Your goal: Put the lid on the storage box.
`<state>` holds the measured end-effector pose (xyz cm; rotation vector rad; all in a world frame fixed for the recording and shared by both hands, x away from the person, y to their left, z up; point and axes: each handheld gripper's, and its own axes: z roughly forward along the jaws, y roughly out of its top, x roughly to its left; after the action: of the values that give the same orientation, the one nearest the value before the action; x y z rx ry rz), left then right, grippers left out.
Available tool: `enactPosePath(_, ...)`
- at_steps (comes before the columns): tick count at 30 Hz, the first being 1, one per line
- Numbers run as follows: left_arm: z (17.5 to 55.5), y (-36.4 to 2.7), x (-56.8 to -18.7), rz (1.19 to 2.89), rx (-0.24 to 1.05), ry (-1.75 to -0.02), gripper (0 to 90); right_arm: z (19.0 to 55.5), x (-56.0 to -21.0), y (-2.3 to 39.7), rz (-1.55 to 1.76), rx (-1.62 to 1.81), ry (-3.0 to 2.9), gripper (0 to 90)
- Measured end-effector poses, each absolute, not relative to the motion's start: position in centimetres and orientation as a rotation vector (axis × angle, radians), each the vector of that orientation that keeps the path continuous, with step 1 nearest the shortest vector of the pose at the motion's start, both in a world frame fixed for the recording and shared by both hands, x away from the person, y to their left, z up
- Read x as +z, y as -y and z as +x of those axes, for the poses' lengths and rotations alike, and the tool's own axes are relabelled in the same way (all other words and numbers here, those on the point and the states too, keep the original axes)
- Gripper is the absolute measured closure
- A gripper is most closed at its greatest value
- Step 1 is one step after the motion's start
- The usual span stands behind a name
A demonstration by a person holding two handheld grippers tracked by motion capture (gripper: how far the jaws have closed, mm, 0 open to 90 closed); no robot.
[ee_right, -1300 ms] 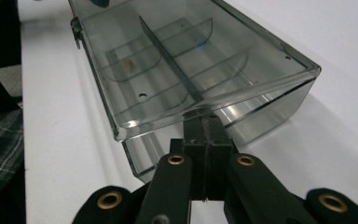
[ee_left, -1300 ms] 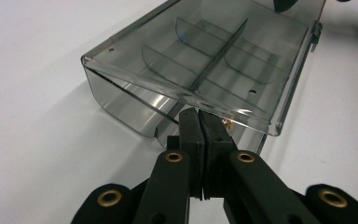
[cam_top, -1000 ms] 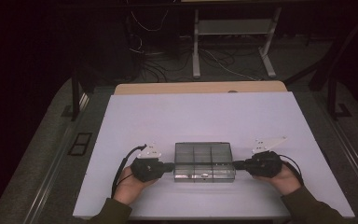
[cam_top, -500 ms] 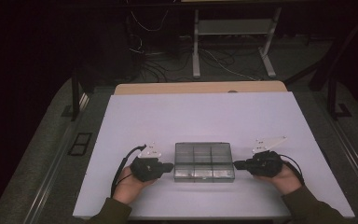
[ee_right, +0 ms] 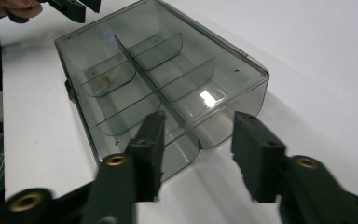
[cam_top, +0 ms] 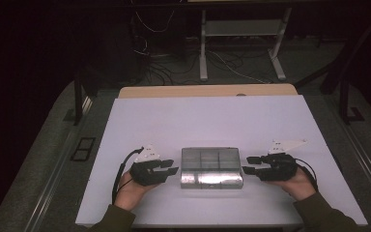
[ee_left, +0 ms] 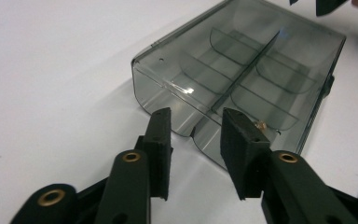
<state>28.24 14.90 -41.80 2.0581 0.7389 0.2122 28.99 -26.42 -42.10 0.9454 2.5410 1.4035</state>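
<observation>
On the near middle of the white table top point(cam_top: 212, 121) lies a smoke-grey, see-through plastic compartment box point(cam_top: 211, 167), lid shut, with a long centre divider and curved cross walls inside.

At its left end, the left gripper point(cam_top: 172, 167) points at the short side; in the left gripper view its jaws have just been opening and stand apart, the black pads point(ee_left: 161, 135) short of the box's end wall, nothing between them.

The box point(ee_left: 242, 74) looks light, rigid and nearly empty. Its glossy walls will probably be slippery and could crack under a hard pinch. The stiffer end walls and lid rim seem the safest holds, one at each end.

At the right end, the right gripper point(cam_top: 248, 164) mirrors this: its jaws have just been opening too, released, with the box point(ee_right: 163, 70) just ahead.
</observation>
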Motion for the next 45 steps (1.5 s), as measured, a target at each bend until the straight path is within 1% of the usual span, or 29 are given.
enactPosePath(2, 28.2, -15.0, -41.8, 2.041, 0.222, -0.741, 55.2, 28.8, -42.2, 26.5, 0.950, 1.400, -2.522, 46.3)
enactPosePath(4, 28.2, -15.2, -41.8, 2.030, 0.219, -0.739, 51.9, 28.8, -42.3, 26.7, 0.966, 1.396, -2.510, 43.6)
enactPosePath(6, 28.1, -15.2, -41.8, 2.015, 0.230, -0.738, 46.0, 28.7, -42.3, 26.9, 0.976, 1.404, -2.495, 42.2)
enactPosePath(9, 28.1, -15.2, -41.9, 2.001, 0.244, -0.731, 39.4, 28.5, -42.4, 27.2, 0.986, 1.420, -2.471, 37.2)
enactPosePath(16, 27.7, -15.8, -42.0, 1.981, 0.252, -0.732, 30.8, 27.7, -42.8, 27.7, 1.004, 1.411, -2.404, 28.8)
enactPosePath(20, 27.5, -16.3, -42.2, 1.967, 0.262, -0.731, 24.4, 27.0, -43.1, 28.0, 1.015, 1.398, -2.375, 26.7)
enactPosePath(30, 26.8, -17.3, -42.7, 1.919, 0.271, -0.745, 14.6, 25.6, -43.6, 29.2, 0.992, 1.403, -2.348, 22.3)
enactPosePath(33, 26.6, -17.4, -42.8, 1.910, 0.277, -0.755, 13.0, 25.3, -43.7, 29.5, 0.993, 1.410, -2.333, 20.3)
enactPosePath(36, 26.5, -17.4, -43.0, 1.911, 0.281, -0.756, 11.5, 25.0, -43.9, 30.0, 0.988, 1.407, -2.322, 20.1)
enactPosePath(38, 26.4, -17.4, -43.0, 1.915, 0.282, -0.762, 7.6, 24.8, -44.0, 30.2, 0.992, 1.403, -2.318, 19.9)
enactPosePath(40, 26.3, -17.4, -43.1, 1.921, 0.287, -0.762, 5.9, 24.6, -44.1, 30.4, 0.995, 1.401, -2.315, 19.8)
enactPosePath(42, 26.3, -17.3, -43.1, 1.932, 0.309, -0.766, 1.0, 24.5, -44.1, 30.6, 0.999, 1.406, -2.312, 19.8)
enactPosePath(45, 26.3, -17.2, -43.2, 1.948, 0.311, -0.773, 0.0, 24.5, -44.2, 30.7, 0.997, 1.404, -2.313, 19.8)
